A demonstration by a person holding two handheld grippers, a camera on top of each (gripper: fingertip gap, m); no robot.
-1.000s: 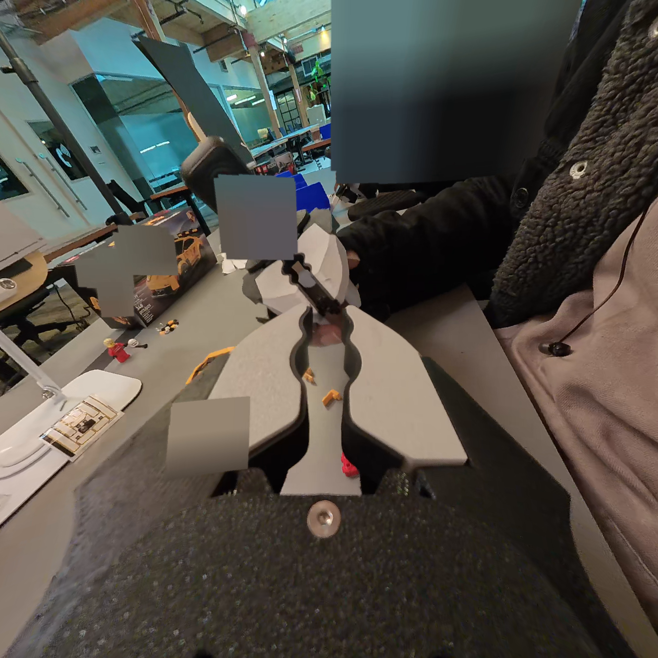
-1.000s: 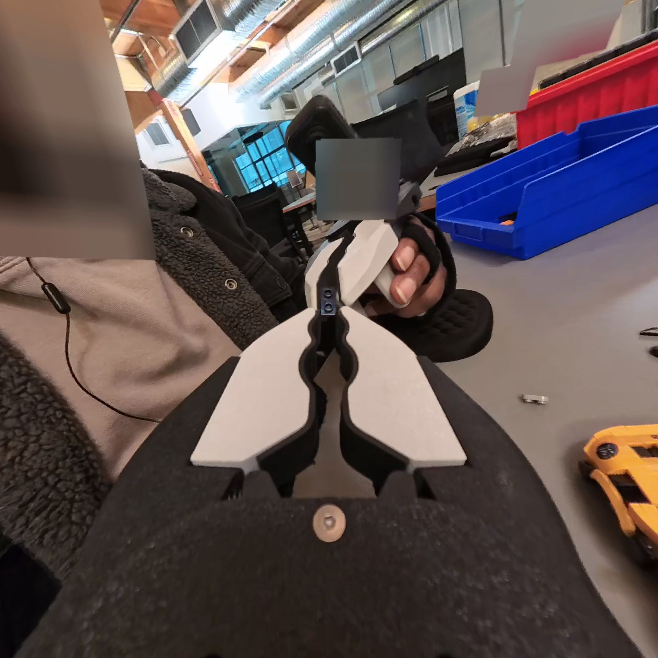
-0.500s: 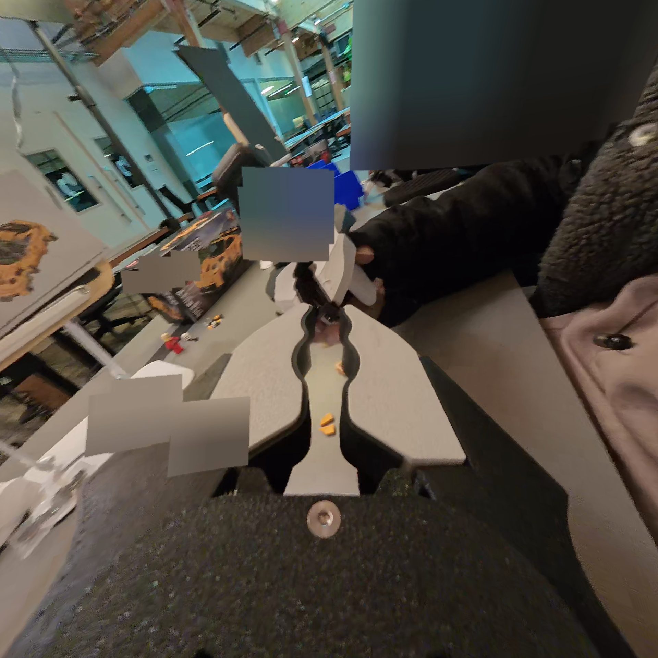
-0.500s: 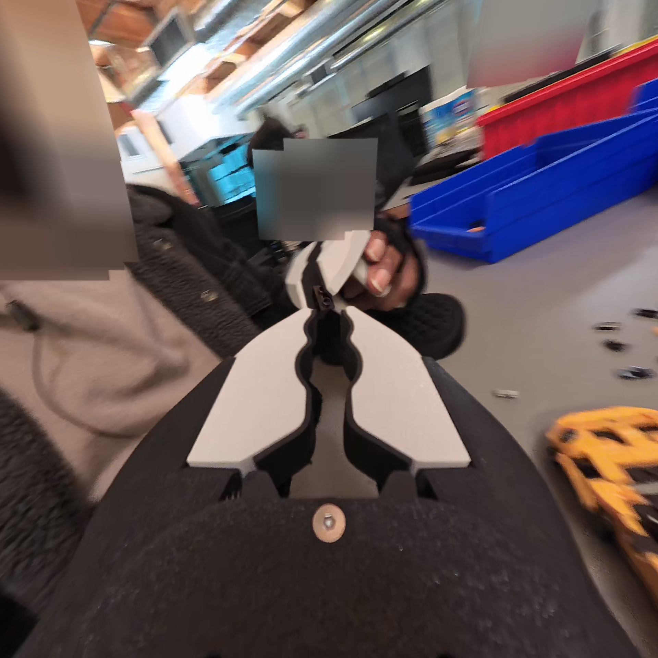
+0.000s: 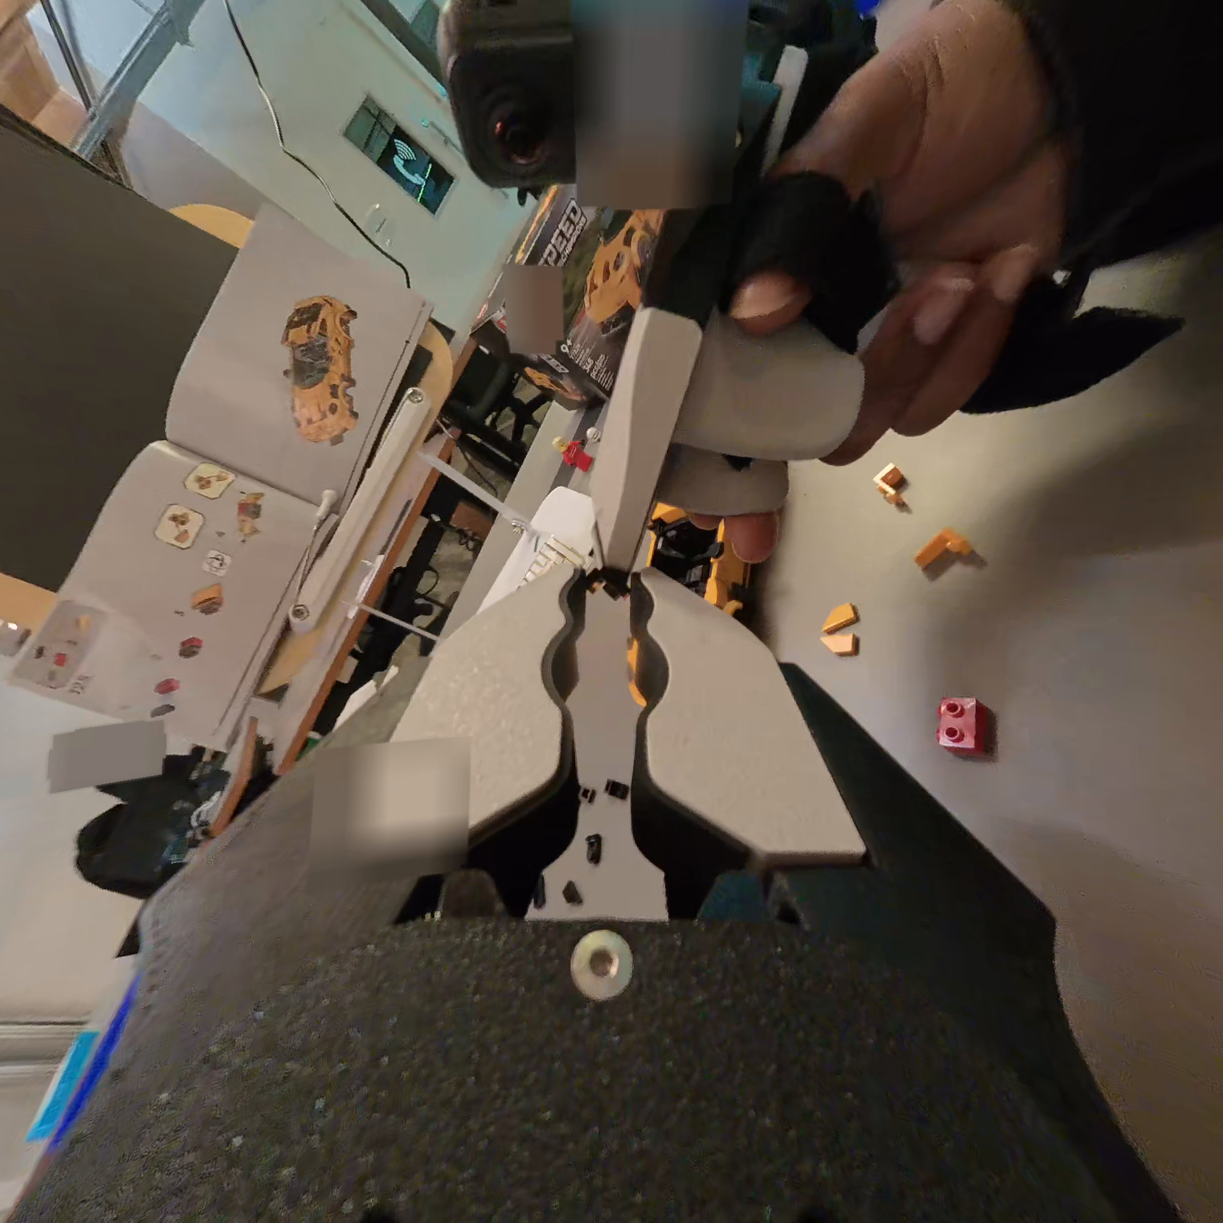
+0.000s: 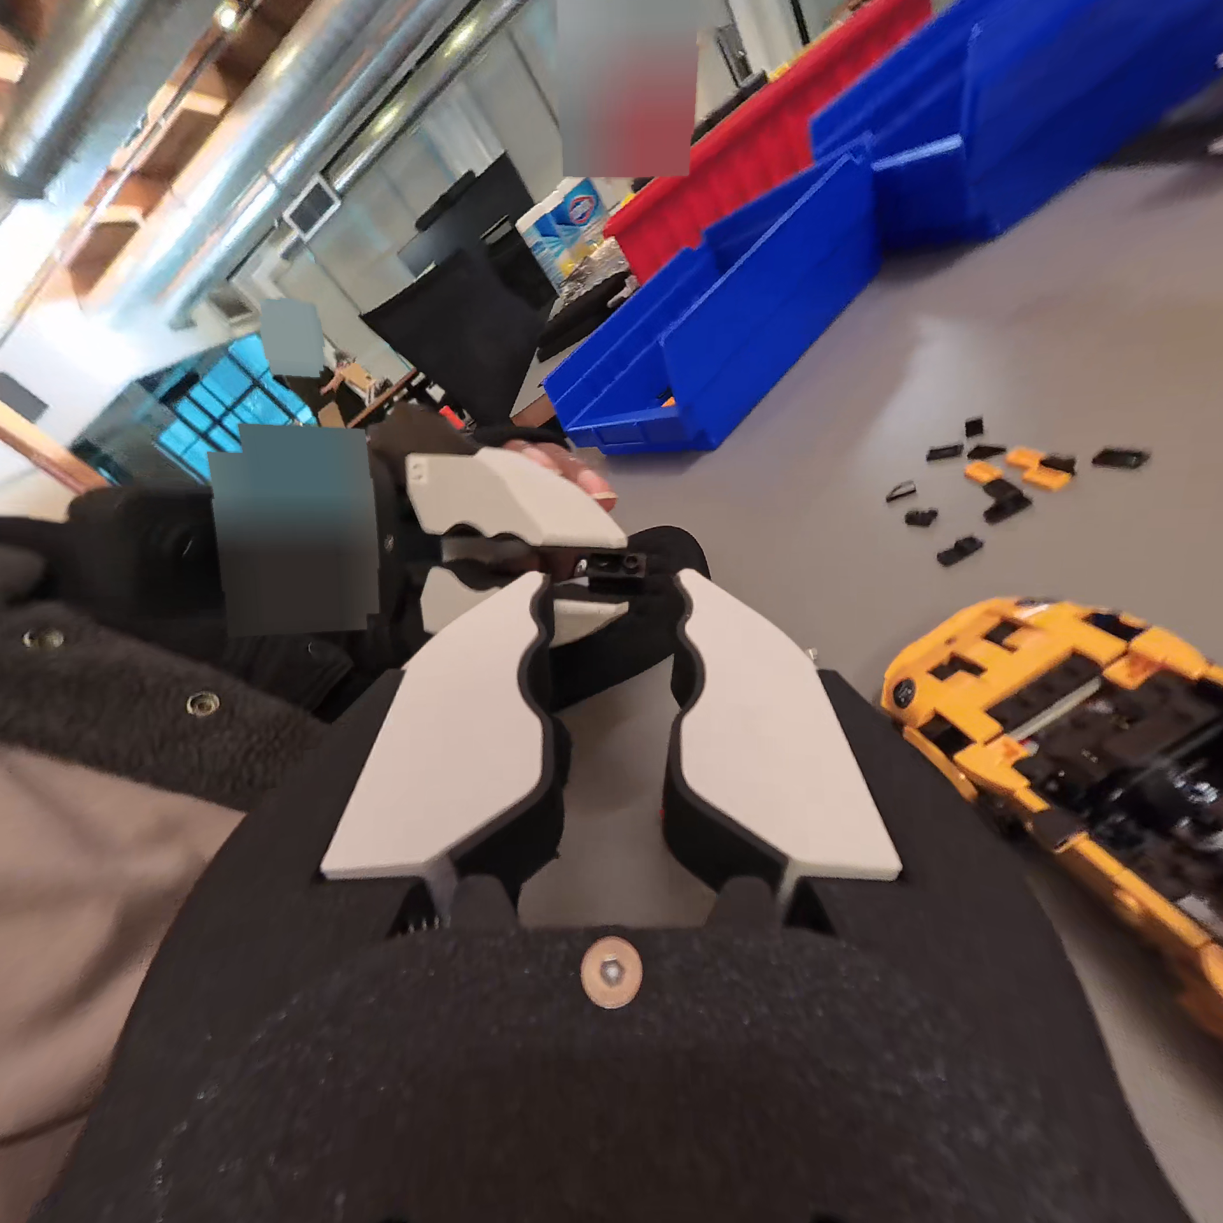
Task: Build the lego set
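- Grey-fingered left gripper (image 5: 605,582) pinching small black lego piece (image 6: 615,564) at fingertips, held above grey tabletop (image 5: 1092,595).
- Facing right gripper (image 6: 612,582), jaws spread apart, tips flanking that piece, gripping nothing.
- Lying just right of right gripper: partly built yellow-and-black lego car (image 6: 1085,761).
- Scattering nearby: loose black and orange bricks (image 6: 1012,476), red two-stud brick (image 5: 963,724).

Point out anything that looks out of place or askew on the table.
The yellow car lies flipped, its black underside facing up. Loose black and orange pieces sit scattered beyond it, and a red brick lies alone among orange bits. Nothing looks broken.
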